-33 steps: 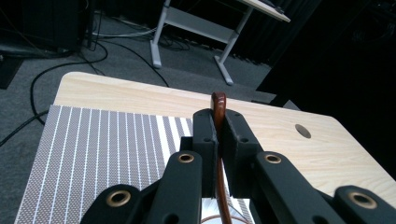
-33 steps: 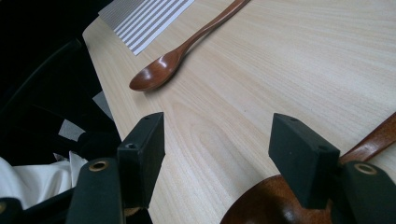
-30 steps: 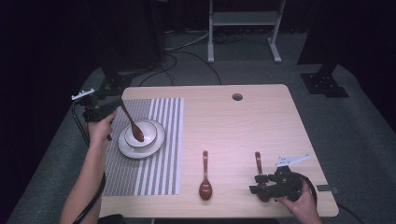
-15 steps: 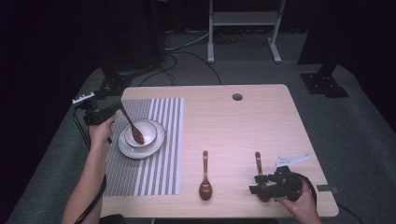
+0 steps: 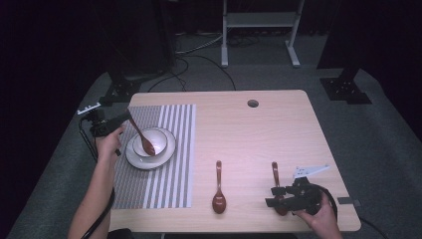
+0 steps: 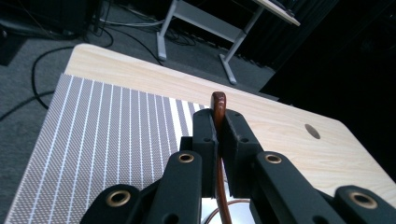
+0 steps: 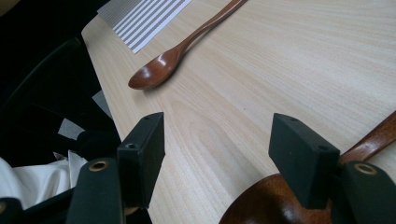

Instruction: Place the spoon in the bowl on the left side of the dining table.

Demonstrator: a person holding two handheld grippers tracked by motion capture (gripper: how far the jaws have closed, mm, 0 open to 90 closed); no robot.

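At the left of the table my left gripper (image 5: 119, 119) is shut on the handle of a brown wooden spoon (image 5: 142, 139). The spoon slants down into a white bowl (image 5: 160, 135), which stands on a white plate (image 5: 133, 158). In the left gripper view the jaws (image 6: 217, 133) pinch the spoon handle (image 6: 218, 103), and its end sticks out above them. Near the front right edge my right gripper (image 5: 271, 196) lies open over the bowl end of a second spoon (image 5: 274, 172). That spoon's bowl (image 7: 261, 207) lies under the right-hand jaw, and nothing is pinched (image 7: 217, 140).
A grey-and-white striped placemat (image 5: 164, 184) lies under the plate on the table's left half. A third wooden spoon (image 5: 219, 186) lies on bare wood at the front centre, also seen as spoon (image 7: 161, 67). A cable hole (image 5: 253, 103) sits near the far edge.
The left hand has drifted slightly toward the near side with the spoon still held in the bowl. The right gripper has not moved.
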